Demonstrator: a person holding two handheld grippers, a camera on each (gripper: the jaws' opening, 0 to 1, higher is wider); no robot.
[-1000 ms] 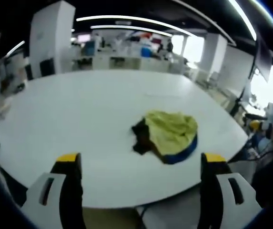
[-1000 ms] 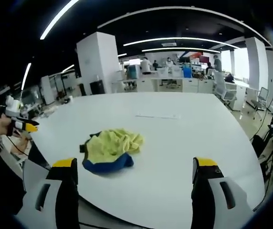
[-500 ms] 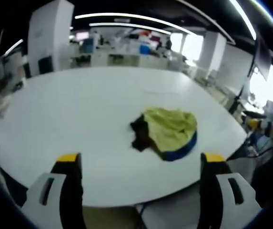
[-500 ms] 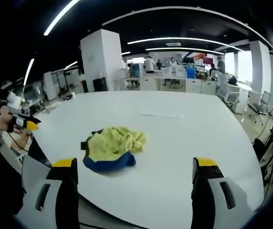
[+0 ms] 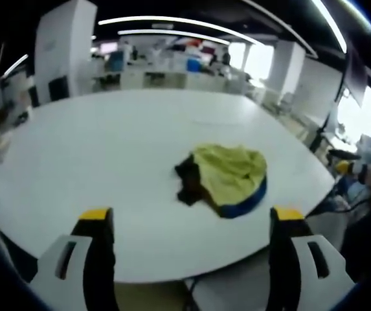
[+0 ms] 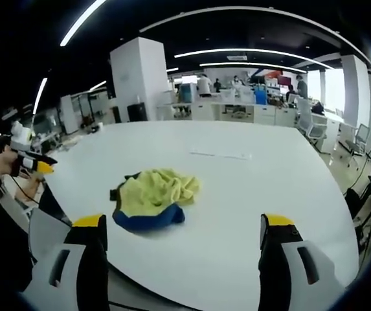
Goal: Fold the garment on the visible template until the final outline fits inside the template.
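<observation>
Garment first, since it is what the task turns on: the garment (image 5: 227,178) (image 6: 154,197) lies crumpled in a heap on the tabletop, well ahead of both tongs, yellow on top with a blue edge toward the near side and a dark part at one end. In the left gripper view it sits ahead and slightly toward the right jaw; in the right gripper view it sits ahead and toward the left jaw. That fits a person facing it with the heap between the two hands.

Going from largest down, the tabletop (image 5: 94,149) (image 6: 269,194) is a broad white surface that carries only the heap and, far beyond it from the right tongs, a thin pale strip (image 6: 219,154); whether that belongs to a template cannot be told, and no outline shows around the heap.

The left tongs (image 5: 186,223) are wide open and hold nothing, poised short of the tabletop's near edge. The right tongs (image 6: 183,230) are likewise wide open and empty, also held back. Both seem held apart and ready, as folding has not begun; the heap must be spread first.
</observation>
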